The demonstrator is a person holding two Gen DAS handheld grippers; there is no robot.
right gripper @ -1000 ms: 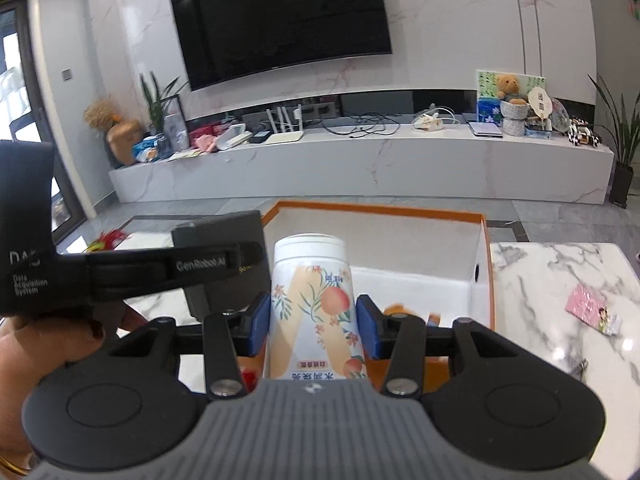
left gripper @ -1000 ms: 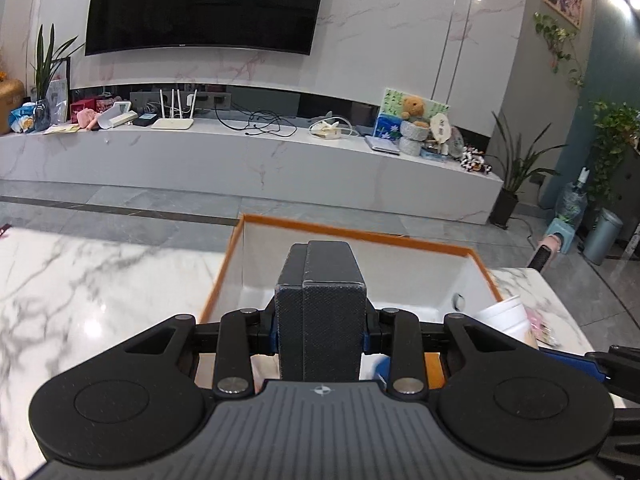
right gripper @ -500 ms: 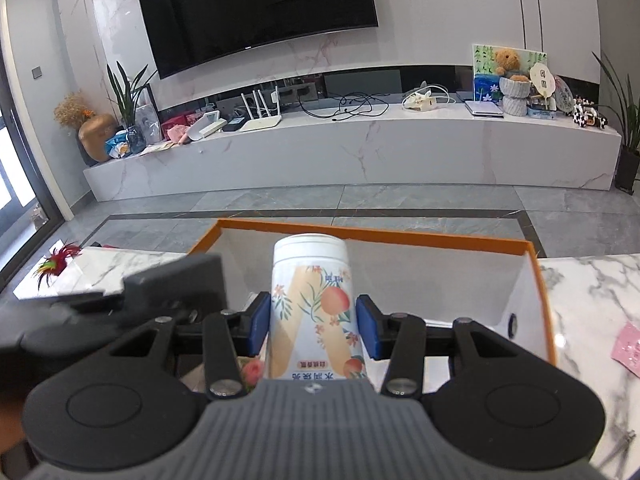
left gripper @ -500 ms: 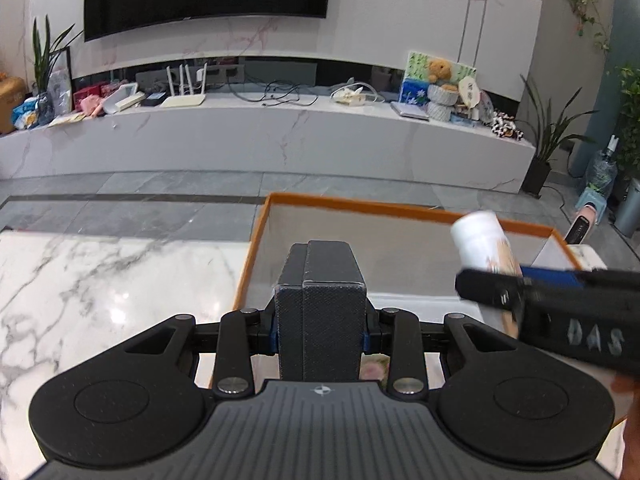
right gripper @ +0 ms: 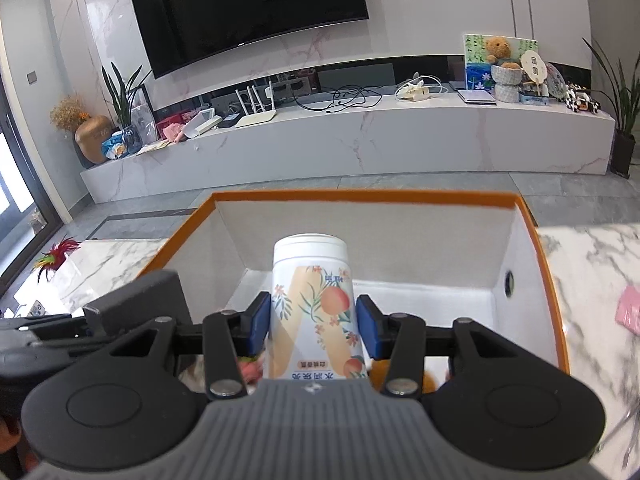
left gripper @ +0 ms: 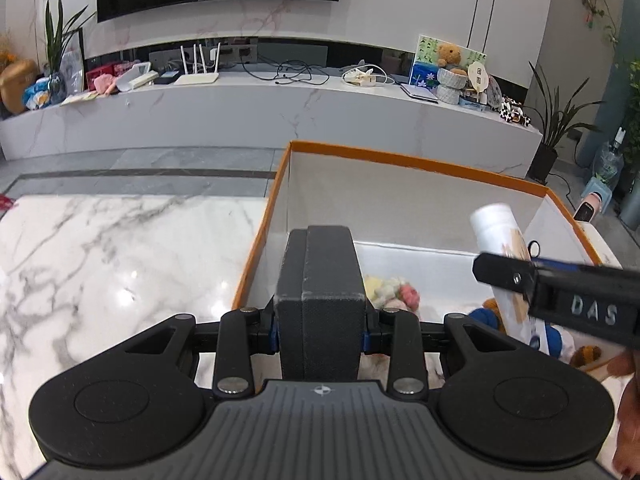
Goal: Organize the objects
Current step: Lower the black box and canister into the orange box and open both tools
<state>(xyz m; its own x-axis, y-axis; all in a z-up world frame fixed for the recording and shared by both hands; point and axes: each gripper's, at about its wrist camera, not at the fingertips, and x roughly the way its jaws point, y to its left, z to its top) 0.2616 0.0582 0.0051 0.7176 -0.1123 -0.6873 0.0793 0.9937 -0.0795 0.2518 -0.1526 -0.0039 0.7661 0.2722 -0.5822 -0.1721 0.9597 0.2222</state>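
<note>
My left gripper [left gripper: 320, 328] is shut on a dark grey box [left gripper: 320, 280] and holds it over the near left part of the orange-rimmed white box [left gripper: 400, 158]. My right gripper [right gripper: 312, 326] is shut on a white bottle with peach print [right gripper: 312, 304], held over the same box's [right gripper: 360, 196] inside. The bottle [left gripper: 498, 232] and right gripper also show at the right of the left wrist view. The dark grey box [right gripper: 140, 300] shows at the left of the right wrist view. Soft toys [left gripper: 394, 290] lie on the box floor.
The box stands on a white marble table [left gripper: 120, 260]. A pink card [right gripper: 630, 310] lies on the table right of the box. A feather toy [right gripper: 54, 258] lies at the table's far left. Beyond is a TV bench [right gripper: 360, 136] with clutter.
Both grippers have moved forward and lower over the box. The right gripper with the bottle has come into the left wrist view from the right.
</note>
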